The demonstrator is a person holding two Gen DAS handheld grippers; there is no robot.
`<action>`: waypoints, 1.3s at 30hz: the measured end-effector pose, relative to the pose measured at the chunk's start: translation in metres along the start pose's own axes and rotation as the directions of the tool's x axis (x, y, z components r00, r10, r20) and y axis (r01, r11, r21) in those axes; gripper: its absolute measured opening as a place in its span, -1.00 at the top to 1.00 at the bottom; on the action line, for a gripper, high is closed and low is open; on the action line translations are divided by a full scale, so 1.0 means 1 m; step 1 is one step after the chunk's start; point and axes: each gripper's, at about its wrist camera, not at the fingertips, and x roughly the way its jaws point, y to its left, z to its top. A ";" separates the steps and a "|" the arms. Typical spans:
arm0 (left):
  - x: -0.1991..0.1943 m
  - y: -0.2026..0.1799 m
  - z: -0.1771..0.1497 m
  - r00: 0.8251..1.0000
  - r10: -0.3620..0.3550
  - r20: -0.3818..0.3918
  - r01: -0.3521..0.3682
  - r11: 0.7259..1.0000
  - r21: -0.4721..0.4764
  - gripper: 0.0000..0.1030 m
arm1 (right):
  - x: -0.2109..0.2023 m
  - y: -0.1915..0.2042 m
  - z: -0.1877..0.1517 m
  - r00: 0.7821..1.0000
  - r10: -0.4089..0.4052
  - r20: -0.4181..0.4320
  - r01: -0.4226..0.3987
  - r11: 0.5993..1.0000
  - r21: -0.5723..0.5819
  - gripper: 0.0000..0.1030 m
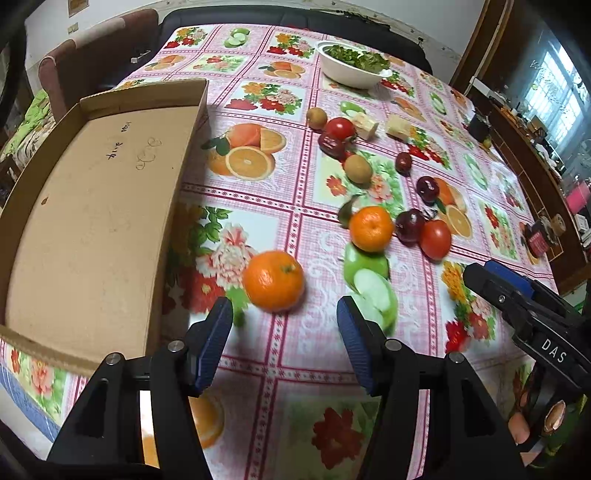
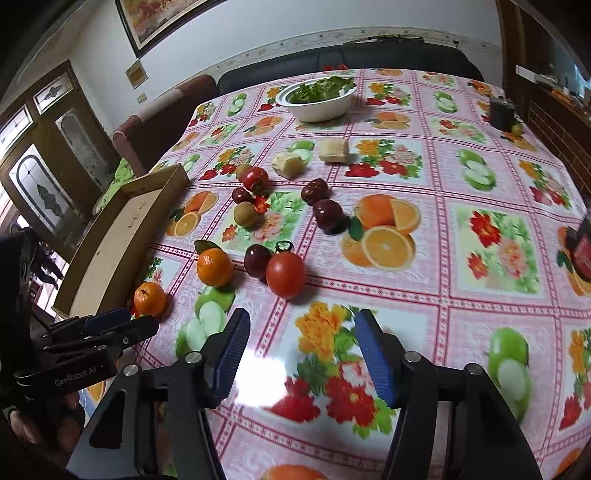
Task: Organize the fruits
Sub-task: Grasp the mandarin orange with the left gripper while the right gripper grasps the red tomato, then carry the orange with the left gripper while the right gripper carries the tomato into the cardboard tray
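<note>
Visibly, left gripper (image 1: 284,317) reads "GenRobot.AI", right gripper (image 2: 301,350) "DAS"; both fingers apart, empty.

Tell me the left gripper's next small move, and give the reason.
Probably ease the left gripper forward so its open fingers straddle the near orange, then close. That orange lies just ahead of the fingertips, nearest the cardboard tray, which holds no fruit yet. The right gripper is open too, over bare tablecloth, with no fruit between its fingers.

White walls (image 2: 295,22), dark sofa (image 2: 351,59), framed picture (image 2: 159,18)
</note>
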 end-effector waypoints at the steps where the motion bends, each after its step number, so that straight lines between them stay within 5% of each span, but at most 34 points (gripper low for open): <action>1: 0.003 0.001 0.002 1.000 0.002 -0.003 -0.002 1.000 0.000 -0.12 | 0.004 0.000 0.002 1.000 0.003 -0.007 -0.003 1.000 -0.001 -0.12; 9: 0.014 0.000 0.011 0.999 0.031 0.007 -0.031 0.999 0.028 -0.12 | 0.030 0.000 0.012 0.999 -0.016 -0.040 0.016 1.000 -0.005 -0.08; 16: 0.024 -0.009 0.012 0.994 0.112 0.018 -0.113 0.982 0.150 -0.12 | 0.048 0.006 0.020 0.998 -0.025 -0.060 0.024 1.000 -0.017 -0.07; 20: 0.023 -0.005 0.014 0.996 0.089 0.020 -0.091 0.984 0.153 0.32 | 0.052 0.007 0.024 0.998 -0.028 -0.050 0.027 0.999 -0.018 0.16; 21: 0.022 -0.003 0.015 0.997 0.080 0.017 -0.082 0.986 0.145 0.34 | 0.052 0.006 0.025 0.999 -0.021 -0.050 0.020 1.000 -0.012 0.35; 39: -0.030 -0.029 0.004 0.997 0.007 0.081 -0.018 0.990 0.137 0.34 | -0.010 0.006 0.012 1.000 0.005 0.030 -0.006 1.000 0.027 0.36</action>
